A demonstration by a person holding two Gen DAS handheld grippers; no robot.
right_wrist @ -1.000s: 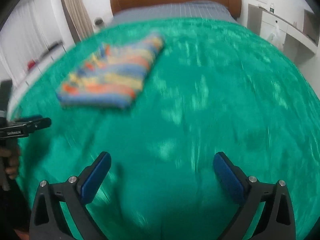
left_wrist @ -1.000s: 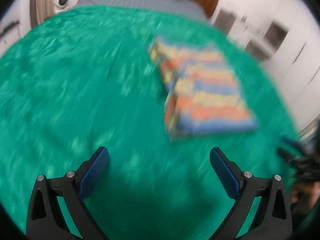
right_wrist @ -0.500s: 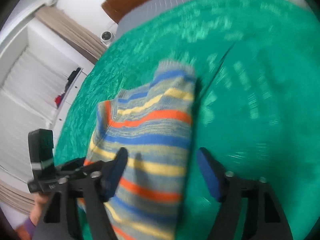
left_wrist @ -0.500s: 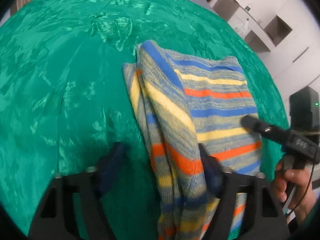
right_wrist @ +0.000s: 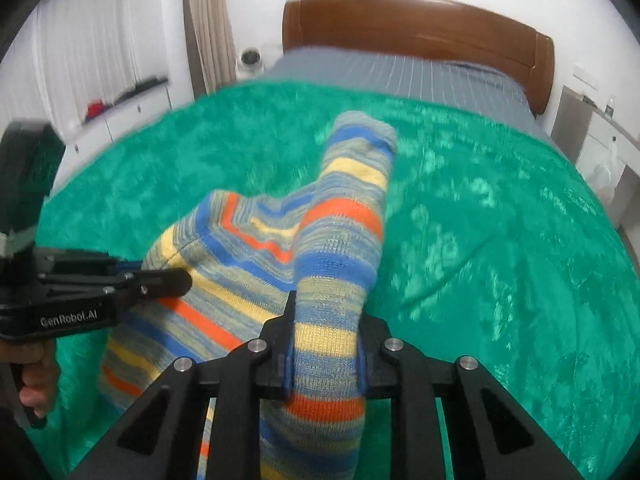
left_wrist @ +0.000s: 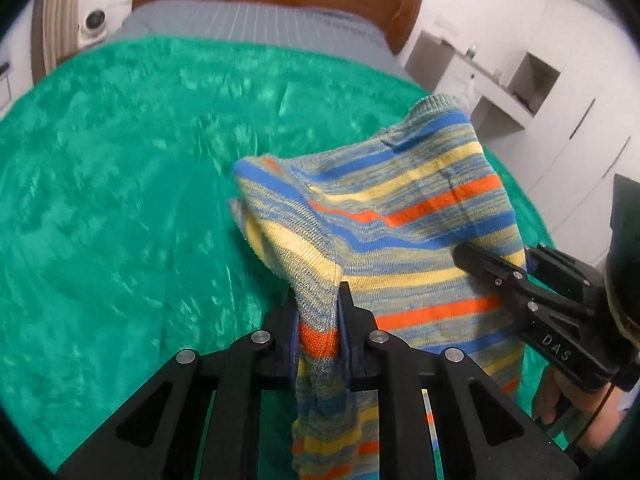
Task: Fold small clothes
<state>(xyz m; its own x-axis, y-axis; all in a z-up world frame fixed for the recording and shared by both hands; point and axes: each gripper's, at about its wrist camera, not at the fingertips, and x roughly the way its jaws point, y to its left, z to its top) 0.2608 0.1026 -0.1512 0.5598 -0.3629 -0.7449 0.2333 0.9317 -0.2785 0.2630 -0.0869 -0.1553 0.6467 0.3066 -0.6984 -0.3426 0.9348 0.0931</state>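
Pinching opposite edges of a striped knit sweater (left_wrist: 400, 216), the left gripper (left_wrist: 318, 336) and right gripper (right_wrist: 324, 344) each clamp a bunch of fabric, lifting it off the green blanket (left_wrist: 120, 200), probably to spread it for folding; beyond, a wooden headboard (right_wrist: 420, 20).

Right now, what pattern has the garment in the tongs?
The knitted striped sweater has blue, yellow, orange and grey-green stripes; the left wrist view shows it best.
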